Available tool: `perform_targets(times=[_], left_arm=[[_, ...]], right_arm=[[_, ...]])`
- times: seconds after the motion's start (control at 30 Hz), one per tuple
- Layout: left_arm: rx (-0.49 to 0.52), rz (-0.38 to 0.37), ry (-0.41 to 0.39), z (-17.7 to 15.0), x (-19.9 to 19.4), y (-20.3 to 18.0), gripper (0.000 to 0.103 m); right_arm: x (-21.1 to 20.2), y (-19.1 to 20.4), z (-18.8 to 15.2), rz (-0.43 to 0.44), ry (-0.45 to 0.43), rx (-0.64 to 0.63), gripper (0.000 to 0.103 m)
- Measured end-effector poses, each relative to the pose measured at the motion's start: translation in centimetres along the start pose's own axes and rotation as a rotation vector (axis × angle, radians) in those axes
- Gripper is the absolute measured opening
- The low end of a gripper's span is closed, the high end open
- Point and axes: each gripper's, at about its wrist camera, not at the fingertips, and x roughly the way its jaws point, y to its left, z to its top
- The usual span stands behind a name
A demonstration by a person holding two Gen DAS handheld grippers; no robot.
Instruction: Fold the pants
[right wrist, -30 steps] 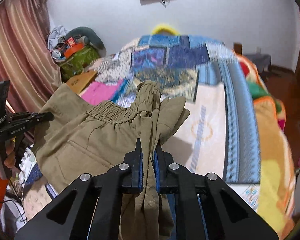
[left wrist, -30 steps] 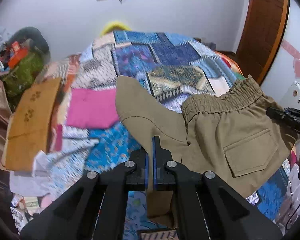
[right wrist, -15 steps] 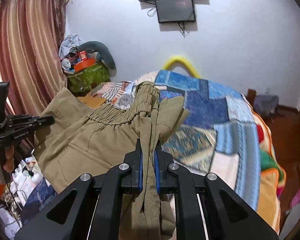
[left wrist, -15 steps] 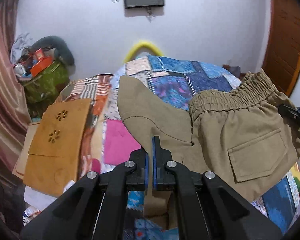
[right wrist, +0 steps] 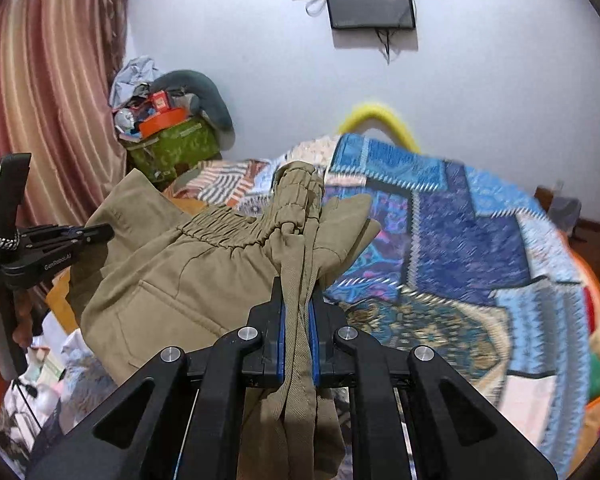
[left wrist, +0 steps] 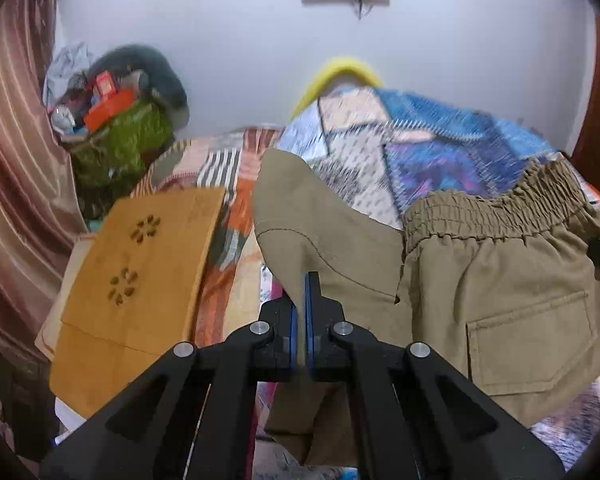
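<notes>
Both grippers have risen since a second ago: less quilt shows below and more wall, with the pants held higher. On the left, the left gripper (left wrist: 300,312) pinches a thin edge of the pants (left wrist: 500,300), jaws pressed together on it. On the right, the right gripper (right wrist: 298,320) clamps a bunched wad of waistband. The pants hang stretched between them above the quilt (right wrist: 460,240). Folding looks barely begun; I judge the laying down and every fold remain. A brown board (left wrist: 140,280) lies at the quilt's left edge, a cluttered green bag (right wrist: 172,148) beyond; the board may crowd the landing spot.
</notes>
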Motion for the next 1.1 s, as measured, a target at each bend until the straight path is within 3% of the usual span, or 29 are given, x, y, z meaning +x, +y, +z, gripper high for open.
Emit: perform_targets(times=[0.27, 0.37, 0.43, 0.47, 0.53, 0.6, 0.67, 0.87, 1.1], left_arm=[[0.011, 0.001, 0.210, -4.6, 10.1, 0.5, 0.004], [-0.014, 0.006, 0.280, -6.2, 11.4, 1.2, 0.016], [-0.018, 0.010, 0.281, -6.7, 11.3, 1.5, 0.024], [-0.017, 0.023, 0.273, -7.0, 10.9, 1.7, 0.034], [-0.016, 0.034, 0.275, -7.2, 10.1, 2.0, 0.042], [-0.010, 0.028, 0.277, -7.3, 8.8, 2.4, 0.042], [0.004, 0.037, 0.273, -7.2, 7.4, 2.4, 0.042], [0.014, 0.007, 0.170, -5.3, -1.1, 1.9, 0.042], [0.002, -0.057, -0.028, -3.8, -14.6, 0.7, 0.042]], right_arm=[[8.0, -0.6, -3.7, 0.011, 0.191, 0.004, 0.008], [8.3, -1.3, -4.8, 0.019, 0.235, 0.018, 0.009], [8.2, -1.8, -5.0, 0.039, 0.267, 0.034, 0.015], [8.0, -2.0, -5.2, 0.038, 0.274, 0.040, 0.017], [7.5, -2.1, -5.3, 0.017, 0.277, 0.031, 0.032], [6.9, -1.9, -5.3, -0.026, 0.275, 0.010, 0.045], [6.1, -1.8, -5.2, -0.054, 0.270, 0.002, 0.051], [1.1, -0.6, -4.1, -0.052, 0.212, -0.002, 0.051], [-9.1, 2.7, -0.8, -0.026, 0.024, -0.037, 0.051]])
